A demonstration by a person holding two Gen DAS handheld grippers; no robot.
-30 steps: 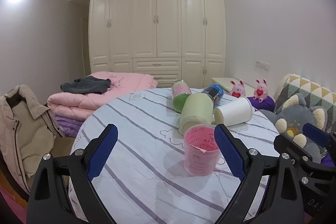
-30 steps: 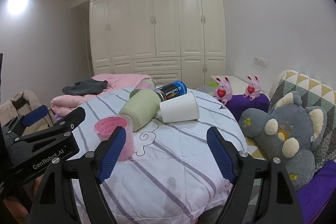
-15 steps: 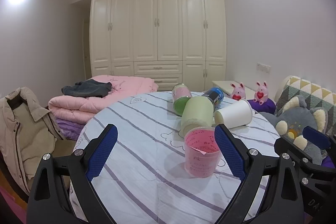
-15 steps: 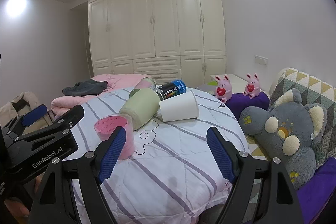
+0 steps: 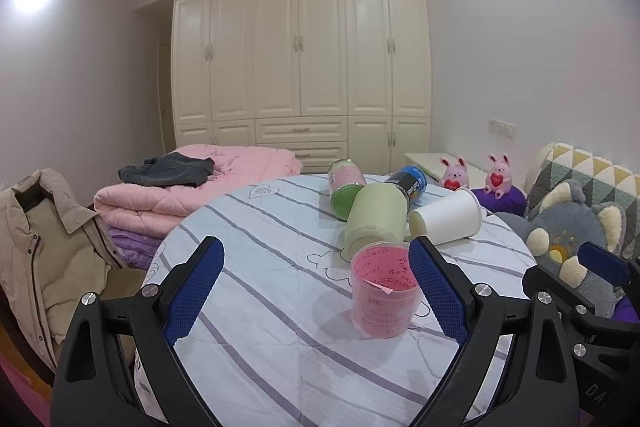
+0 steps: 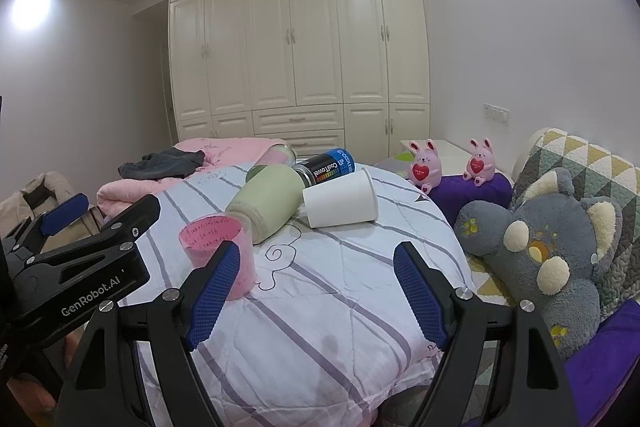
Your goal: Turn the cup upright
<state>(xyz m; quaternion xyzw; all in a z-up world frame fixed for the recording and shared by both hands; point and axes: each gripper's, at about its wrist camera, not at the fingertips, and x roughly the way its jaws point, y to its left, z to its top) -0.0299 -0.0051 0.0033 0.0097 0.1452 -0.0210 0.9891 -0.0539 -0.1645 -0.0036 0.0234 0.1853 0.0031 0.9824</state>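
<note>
A pink cup [image 5: 383,291] stands upright on the striped round table [image 5: 260,307], just inside my left gripper's right finger; it also shows in the right wrist view [image 6: 218,251]. Behind it lie on their sides a pale green cup [image 5: 376,221], a white paper cup [image 5: 446,221], a green-and-pink jar [image 5: 345,187] and a dark can with a blue end [image 5: 410,183]. My left gripper [image 5: 316,285] is open and empty. My right gripper [image 6: 316,291] is open and empty, near the table's front; the white cup [image 6: 340,203] lies beyond it.
A grey plush toy [image 6: 536,259] and a patterned cushion [image 6: 580,171] sit at the right. Two pink bunny toys [image 6: 426,167] stand on a purple seat. Folded pink bedding [image 5: 192,183] and a beige jacket [image 5: 36,251] are at the left. A white wardrobe [image 5: 300,67] fills the back wall.
Both views have tilted up and drawn back slightly, so the table and cups sit a little lower in frame. The cups have not moved. Both grippers stay open.
</note>
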